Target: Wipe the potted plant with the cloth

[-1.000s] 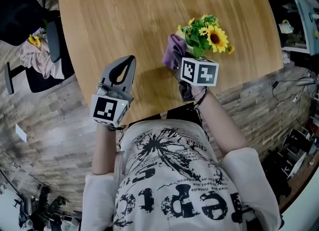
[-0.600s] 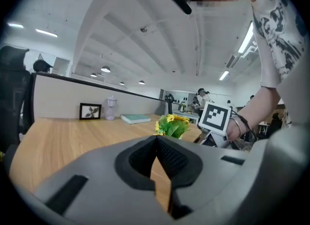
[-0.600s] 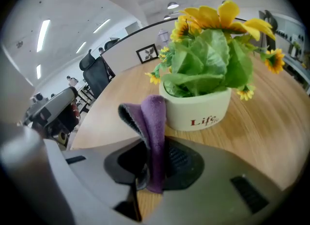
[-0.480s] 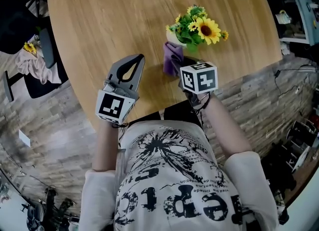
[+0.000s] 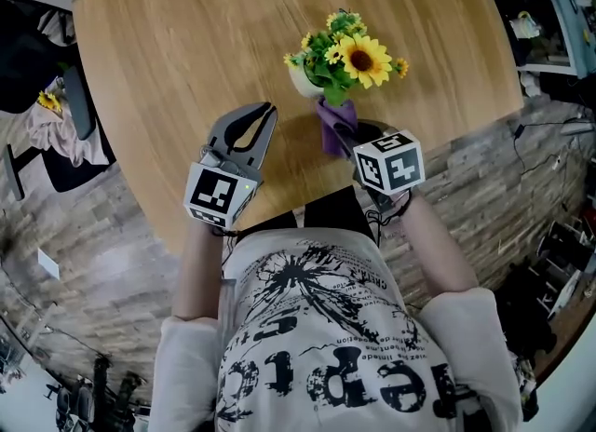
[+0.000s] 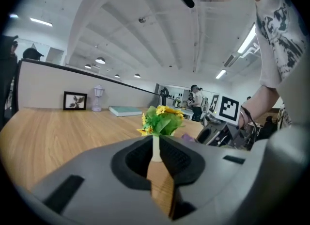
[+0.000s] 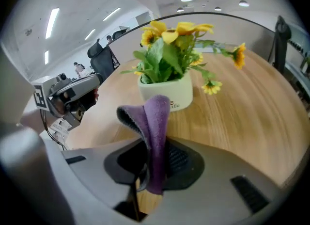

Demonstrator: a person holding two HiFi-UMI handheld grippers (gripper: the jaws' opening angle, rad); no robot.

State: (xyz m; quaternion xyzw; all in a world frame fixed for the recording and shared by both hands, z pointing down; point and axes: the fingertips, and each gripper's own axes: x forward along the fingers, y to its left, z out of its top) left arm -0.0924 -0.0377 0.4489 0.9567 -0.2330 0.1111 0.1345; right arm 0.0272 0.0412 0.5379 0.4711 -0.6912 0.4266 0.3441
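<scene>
Fingers [image 7: 180,161] of the right gripper [image 7: 153,152] stay clamped on the purple cloth [image 7: 157,117], now swept from the potted plant's [image 7: 167,89] left side to its near side: wiping looks under way. Left gripper [image 6: 156,146] closed, empty.

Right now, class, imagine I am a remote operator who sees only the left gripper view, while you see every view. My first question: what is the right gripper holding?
Observer: The right gripper view shows the right gripper shut on a purple cloth, which is folded and stands up from its jaws.
Operator: Is the cloth on the pot?
Observer: In the head view it sits close to the pot's near side, but I cannot tell whether they touch.
Operator: And my left gripper?
Observer: The head view shows it over the table, left of the pot, with bare wood between them.
</scene>
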